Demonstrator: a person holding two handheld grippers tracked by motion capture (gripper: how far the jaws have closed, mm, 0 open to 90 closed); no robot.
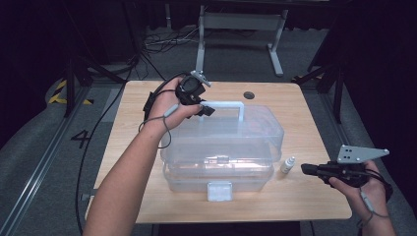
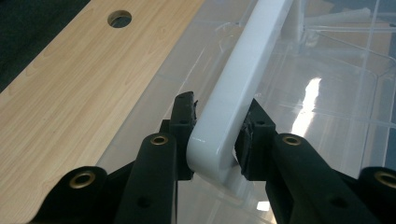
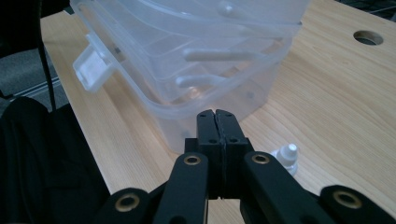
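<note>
Two grippers, two states: left gripper (image 1: pixel 205 109) clamped on the white handle (image 2: pixel 236 95) of the clear plastic storage box (image 1: pixel 221 147) mid-table; right gripper (image 3: pixel 217 122) empty, jaws pressed together, near the small dropper bottle (image 1: pixel 287 164) beside the box. Handle grip done; front latch (image 1: pixel 219 191) apparently unfastened, bottle outside, lift or packing probably left.

Both forearms bare, no sleeves; a grey cord loops each wrist. Left gripper (image 1: pixel 205 109) and right gripper (image 1: pixel 306 168) black, each topped by a grey three-cornered plate with small holes. Jaws black, jointed with brass-ringed screw eyes; black cable trails from the left.
</note>
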